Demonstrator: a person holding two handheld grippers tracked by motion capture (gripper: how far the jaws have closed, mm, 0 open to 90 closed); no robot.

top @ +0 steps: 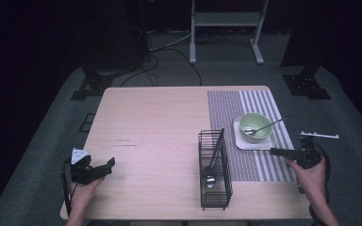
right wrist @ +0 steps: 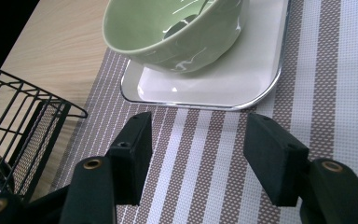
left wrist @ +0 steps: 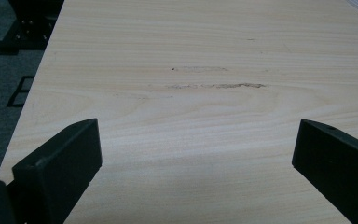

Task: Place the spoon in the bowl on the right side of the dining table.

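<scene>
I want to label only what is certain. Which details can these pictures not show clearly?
- Spoon in the pale green ceramic bowl: in the right gripper view the bowl's rim hides its handle.
- Black wire rack: cut off by that view's left edge.
- Utensil inside it: too small in the high view to identify.

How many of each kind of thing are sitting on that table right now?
Bowl: 1
Square plate under it: 1
Spoon in the bowl: 1
Ladle in the rack: 1
Wire rack: 1
Striped mat: 1
Total: 6
</scene>
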